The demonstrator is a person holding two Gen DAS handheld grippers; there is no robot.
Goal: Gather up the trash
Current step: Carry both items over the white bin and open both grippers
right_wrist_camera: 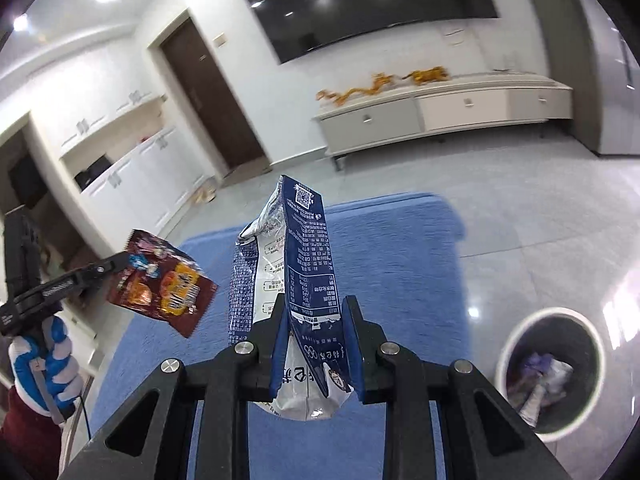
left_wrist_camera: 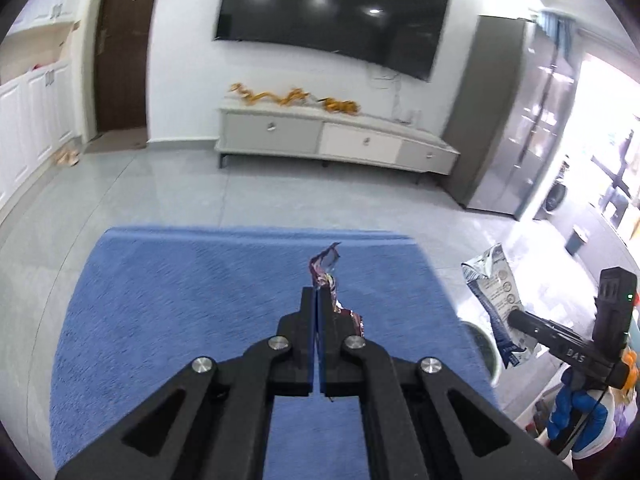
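My left gripper (left_wrist_camera: 317,292) is shut on a dark red snack wrapper (left_wrist_camera: 325,270), held edge-on above the blue rug (left_wrist_camera: 180,300). The right wrist view shows that wrapper (right_wrist_camera: 164,282) flat, hanging from the left gripper (right_wrist_camera: 120,260). My right gripper (right_wrist_camera: 316,304) is shut on a blue and white snack bag (right_wrist_camera: 296,256), held upright over the rug (right_wrist_camera: 400,264). The left wrist view shows this bag (left_wrist_camera: 496,300) in the right gripper (left_wrist_camera: 516,320) at the right. A white trash bin (right_wrist_camera: 550,368) with trash inside stands on the floor at the lower right.
A white TV cabinet (left_wrist_camera: 336,136) with orange decorations stands under a wall TV (left_wrist_camera: 332,12). A brown door (left_wrist_camera: 124,48) and white cupboards (left_wrist_camera: 36,120) are at the left. A grey cabinet (left_wrist_camera: 520,120) stands at the right. Grey tiled floor (left_wrist_camera: 180,188) surrounds the rug.
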